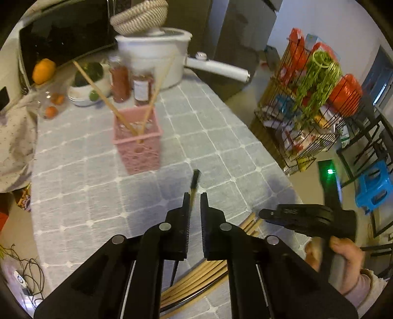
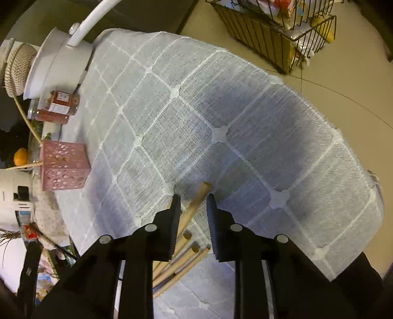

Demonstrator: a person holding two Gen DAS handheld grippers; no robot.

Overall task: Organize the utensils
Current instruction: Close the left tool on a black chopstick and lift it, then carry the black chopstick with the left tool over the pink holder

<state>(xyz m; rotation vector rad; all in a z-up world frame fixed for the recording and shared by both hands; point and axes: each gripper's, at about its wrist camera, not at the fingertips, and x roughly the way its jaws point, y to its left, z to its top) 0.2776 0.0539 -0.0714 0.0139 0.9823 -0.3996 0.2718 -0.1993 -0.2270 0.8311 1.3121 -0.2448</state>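
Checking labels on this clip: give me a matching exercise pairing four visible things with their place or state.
Things:
1. pink basket
2. left gripper
3. right gripper
4. woven bowl

Places or states:
A. on top of the white pot
B. holds two leaning chopsticks
C. clamped on a dark-tipped chopstick
D. over loose wooden chopsticks, one between its fingers

Pairs: 1-B, 2-C, 3-D, 4-A

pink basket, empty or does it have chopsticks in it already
Not empty. Two chopsticks stand in the pink basket, leaning apart and sticking out above its rim. More lie loose on the table.
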